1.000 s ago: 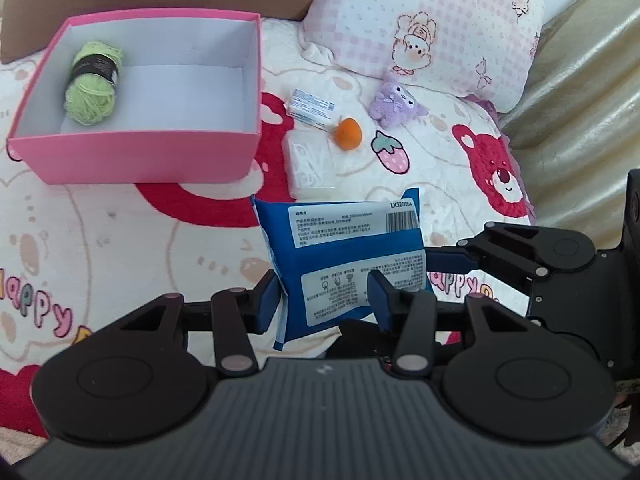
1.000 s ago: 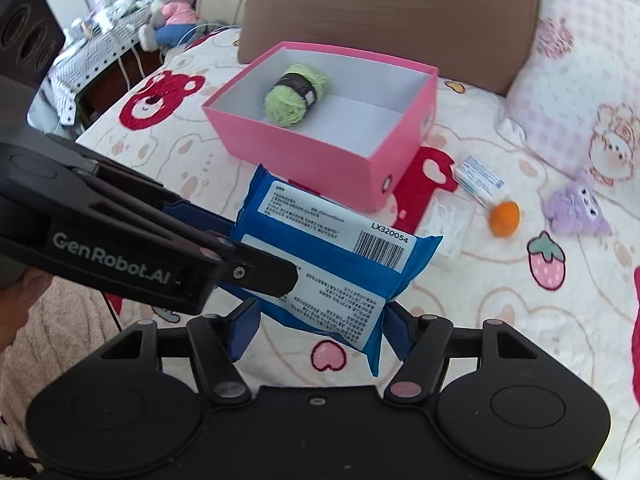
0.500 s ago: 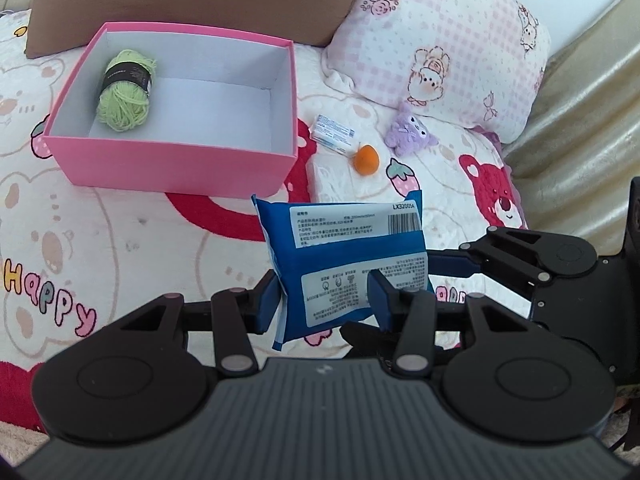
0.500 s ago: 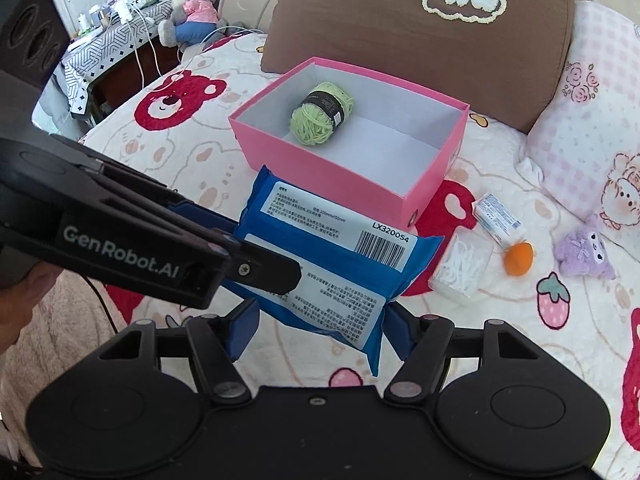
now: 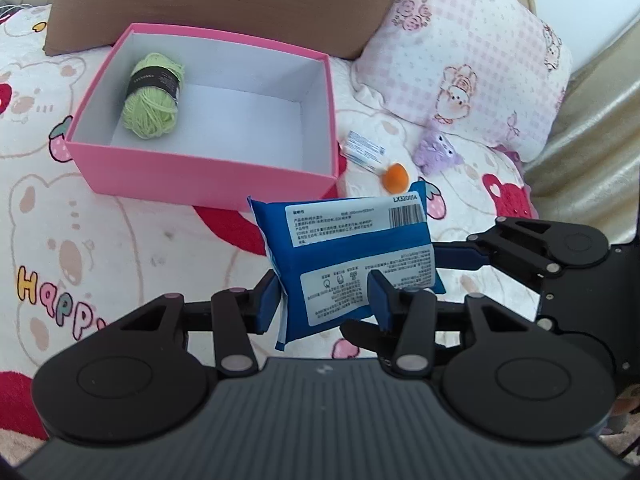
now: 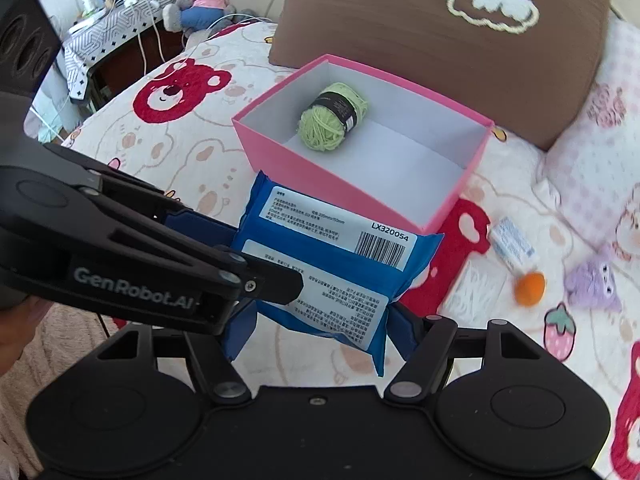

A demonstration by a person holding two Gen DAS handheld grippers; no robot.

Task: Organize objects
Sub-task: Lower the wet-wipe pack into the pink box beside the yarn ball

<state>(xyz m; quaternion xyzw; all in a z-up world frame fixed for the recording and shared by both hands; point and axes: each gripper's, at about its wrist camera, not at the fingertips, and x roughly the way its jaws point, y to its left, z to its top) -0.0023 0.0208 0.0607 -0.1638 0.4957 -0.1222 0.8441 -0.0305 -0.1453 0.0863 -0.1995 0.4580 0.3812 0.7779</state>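
Yarn ball inside pink box

— What's the surface?
— A bed under a cream blanket printed with red bears and strawberries.
— What lies on it?
— A pink box, a brown pillow behind it, a pink checked pillow, and beside the box a small white tube, an orange ball and a purple plush toy.
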